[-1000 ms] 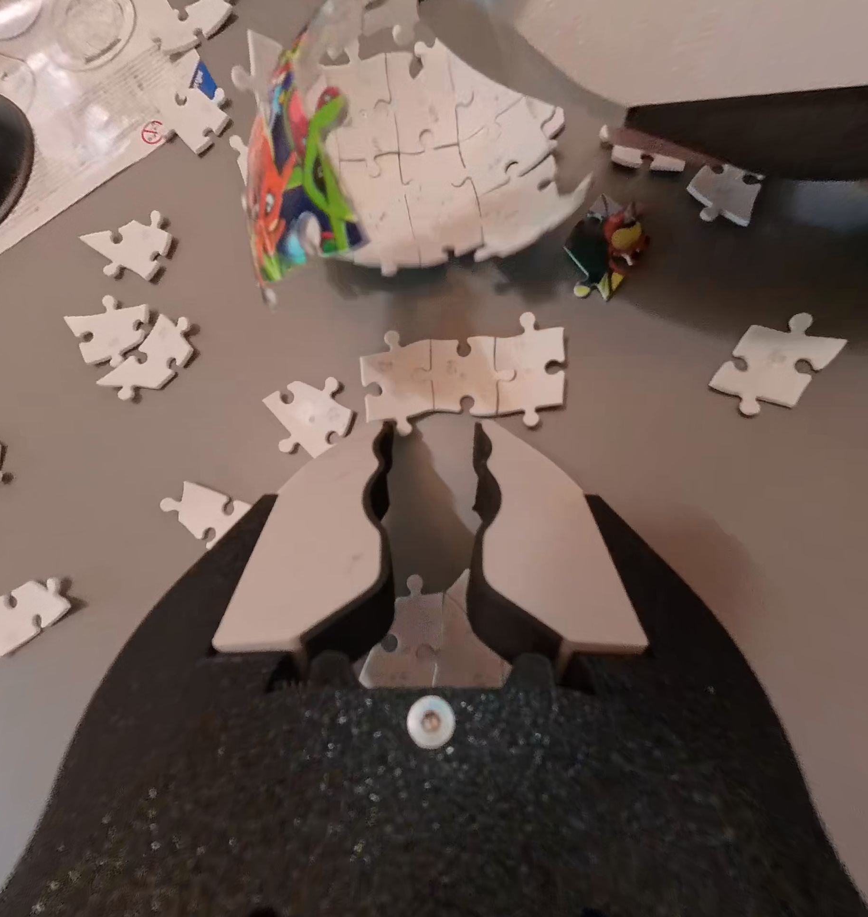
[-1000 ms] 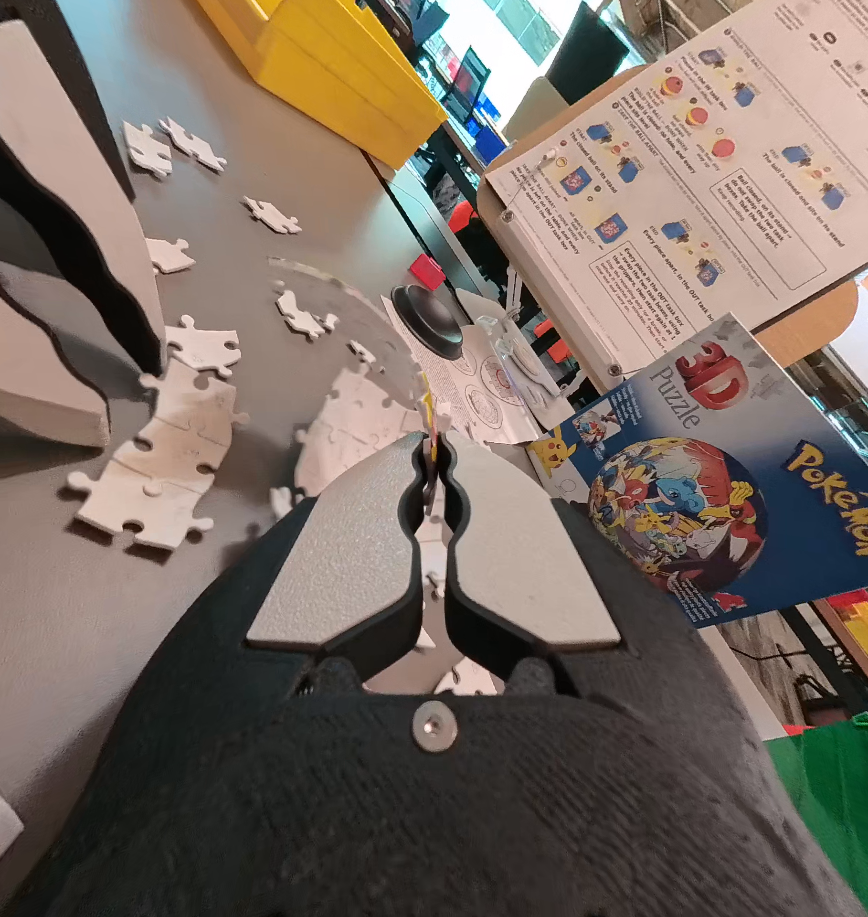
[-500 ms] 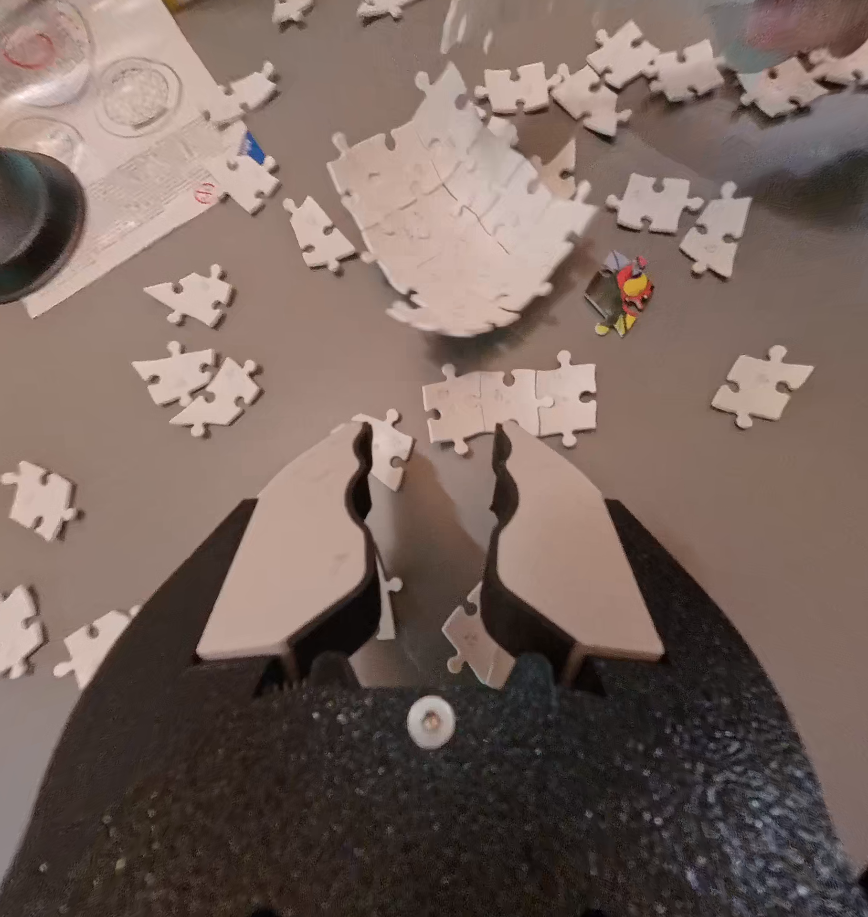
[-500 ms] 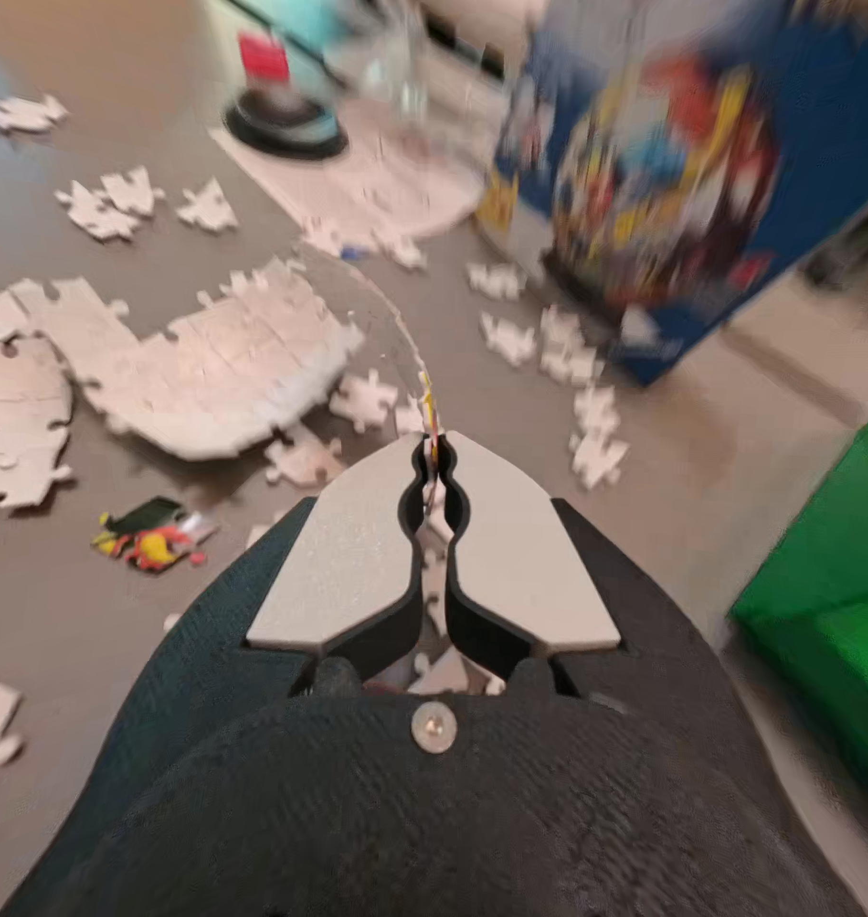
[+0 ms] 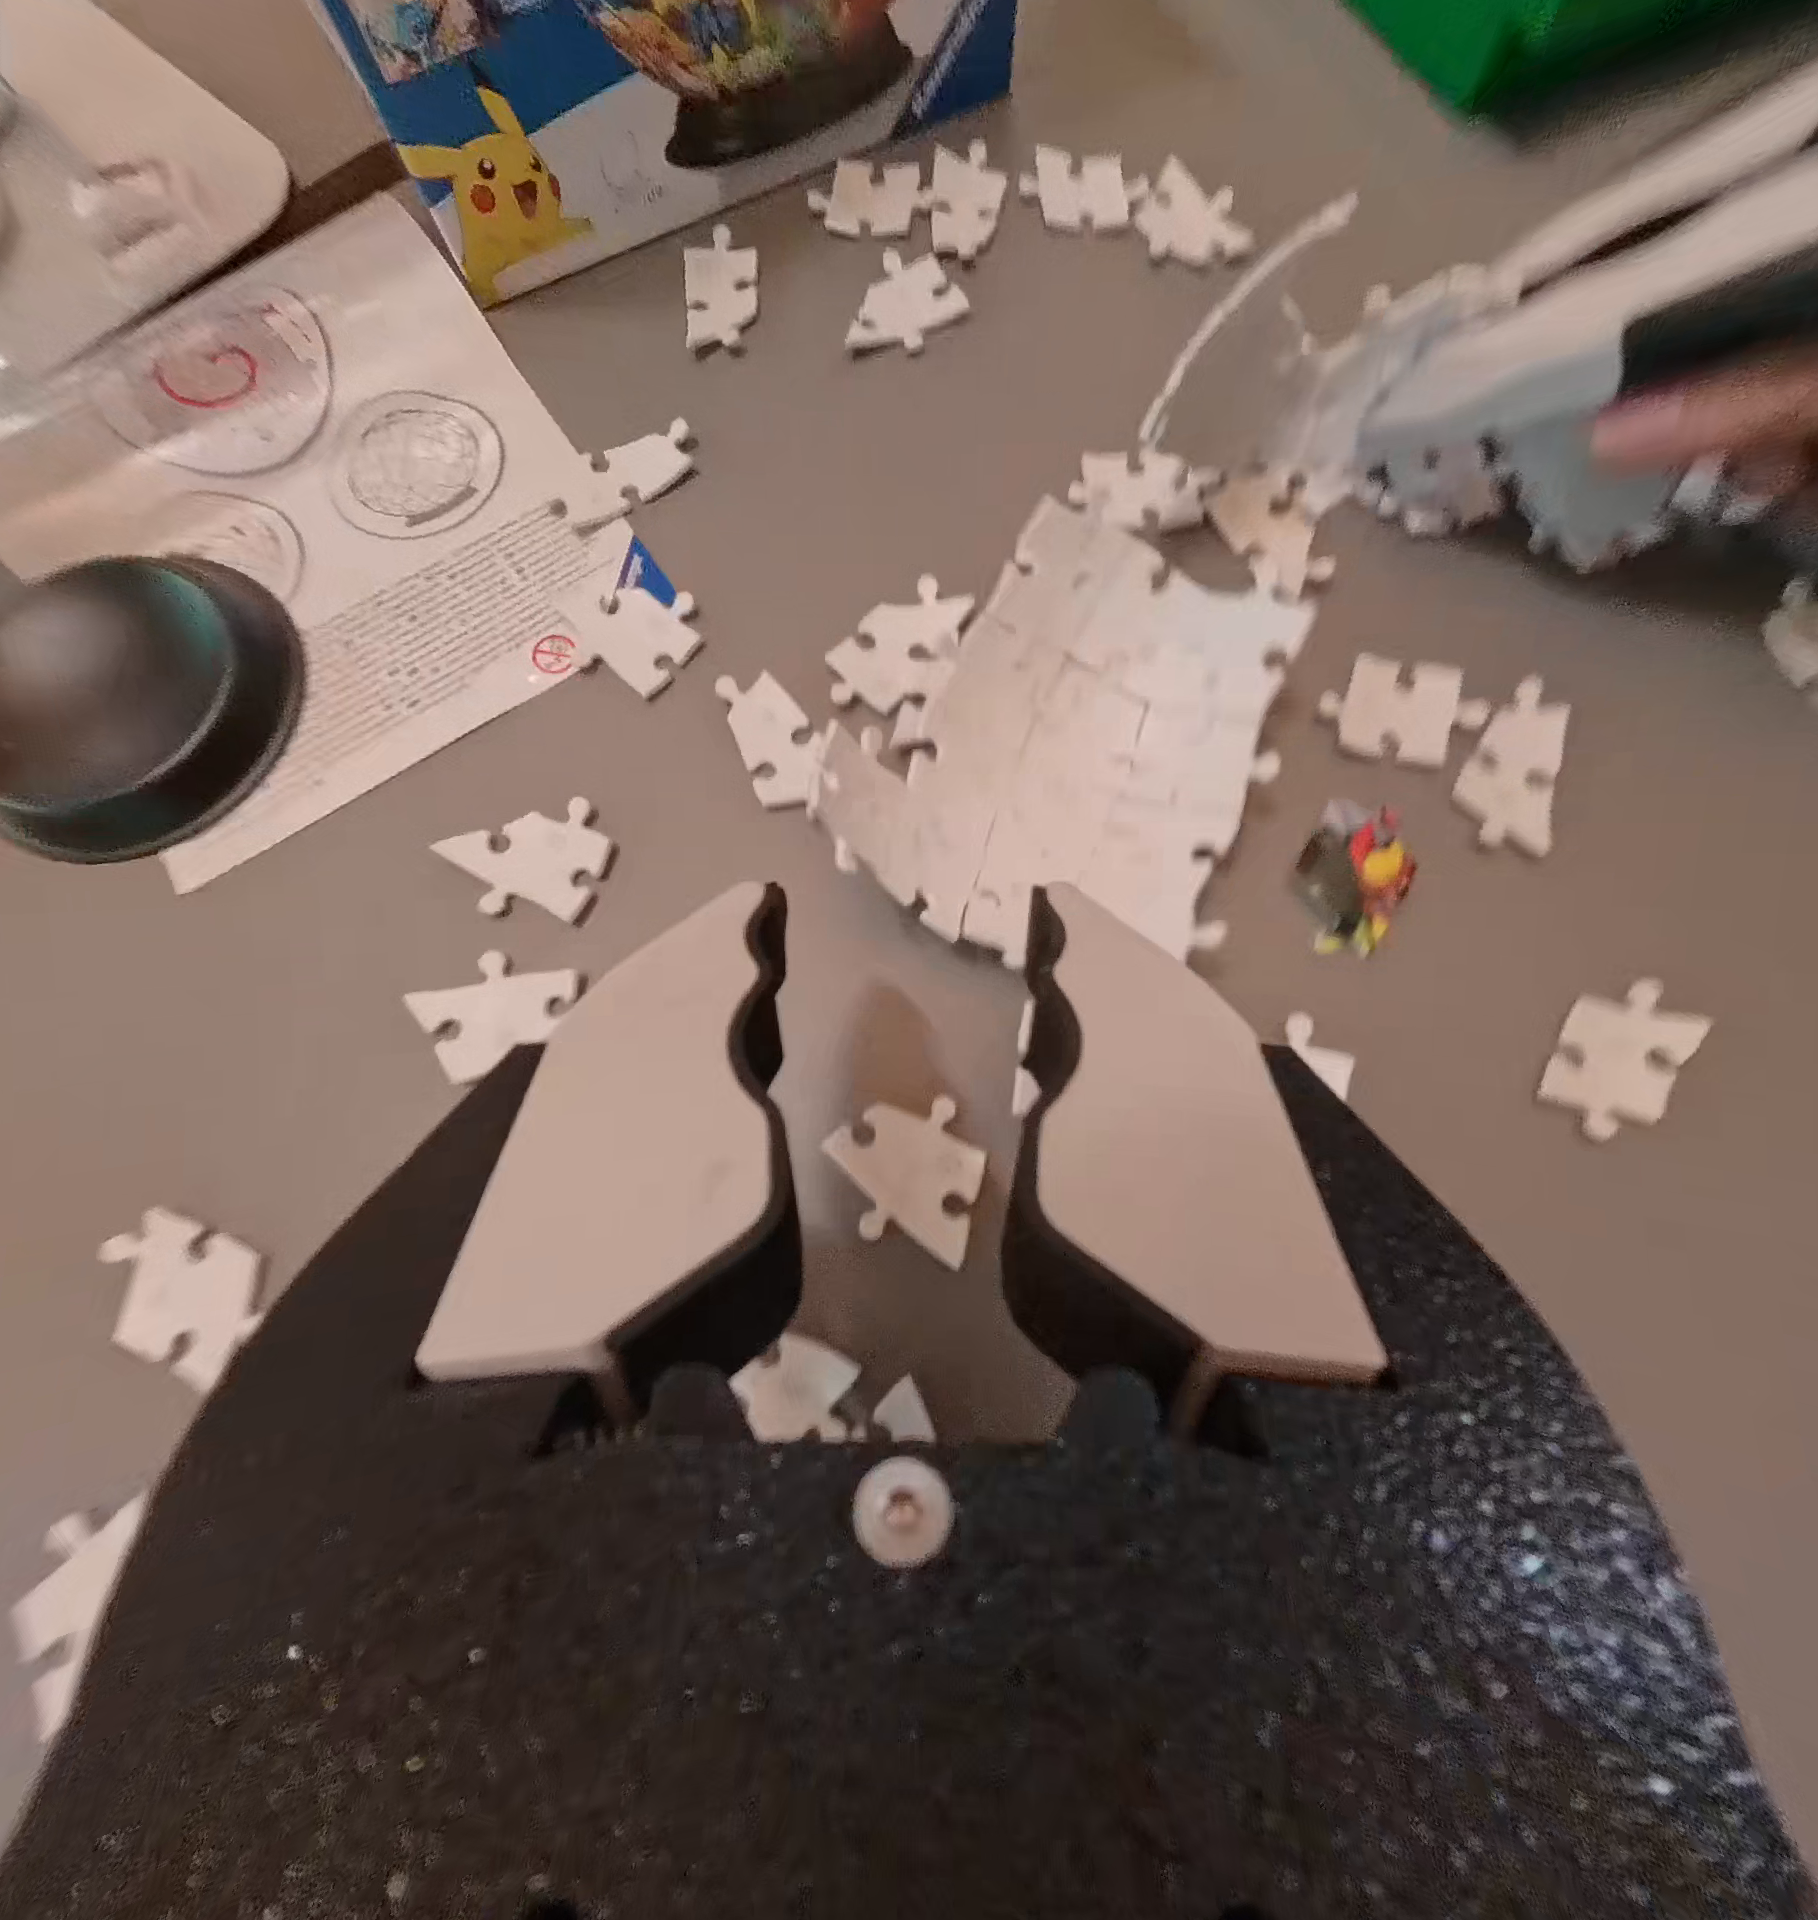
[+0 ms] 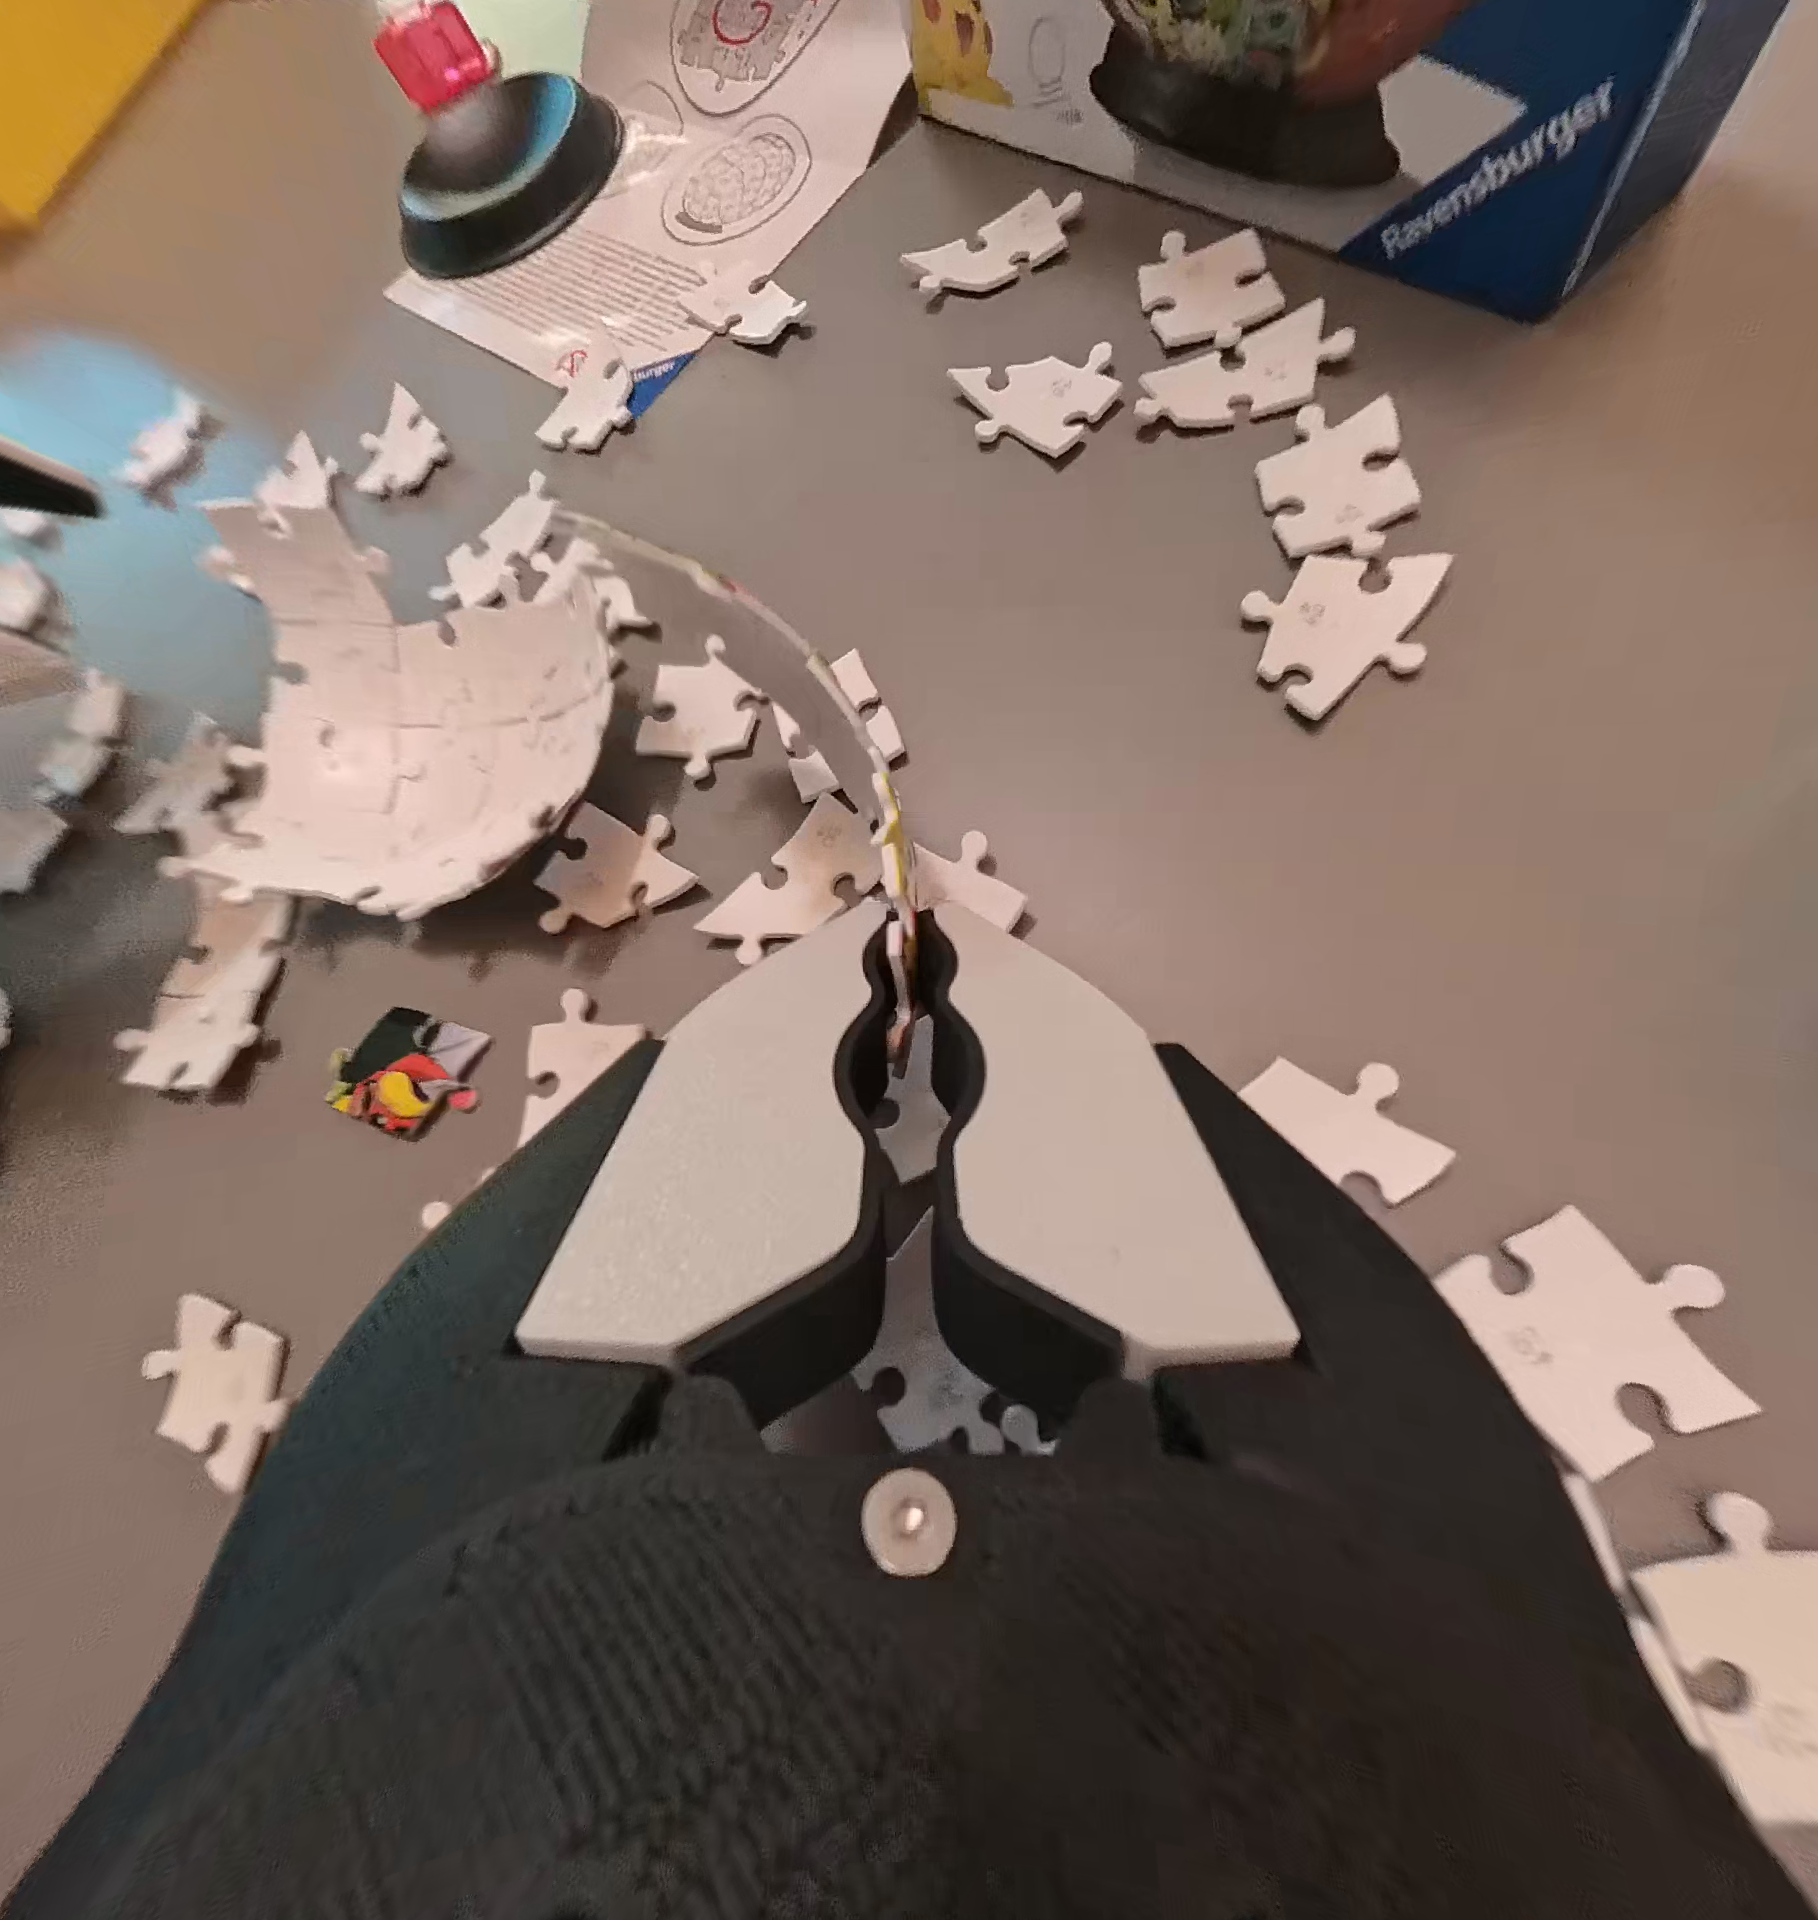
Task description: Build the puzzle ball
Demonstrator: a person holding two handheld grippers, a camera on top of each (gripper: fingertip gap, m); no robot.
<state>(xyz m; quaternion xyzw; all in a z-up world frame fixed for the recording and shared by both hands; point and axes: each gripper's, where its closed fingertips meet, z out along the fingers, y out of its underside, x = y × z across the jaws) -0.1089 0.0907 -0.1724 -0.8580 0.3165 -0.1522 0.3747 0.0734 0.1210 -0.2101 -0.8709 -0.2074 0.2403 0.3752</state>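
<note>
My left gripper (image 5: 905,914) is open and empty above the grey table. A loose white puzzle piece (image 5: 910,1174) lies between its fingers on the table. Just ahead lies the bowl-shaped assembled shell (image 5: 1081,727), white inside up. It also shows in the right wrist view (image 6: 417,748). My right gripper (image 6: 910,935) is shut on a thin curved strip of joined pieces (image 6: 780,644), seen edge-on and arcing towards the shell. In the left wrist view the right gripper (image 5: 1611,312) is a blur at the upper right. Several loose white pieces (image 6: 1336,478) lie scattered around.
The blue puzzle box (image 6: 1456,156) stands at the back. A black stand (image 6: 510,197) sits on an instruction sheet (image 6: 697,177). One colourful face-up piece (image 6: 406,1070) lies near the shell. A yellow bin (image 6: 43,94) is at the far left.
My left gripper has opened wider and drawn back over the table. The right gripper has swung away from the shell, still gripping the strip, and now looks down on the table.
</note>
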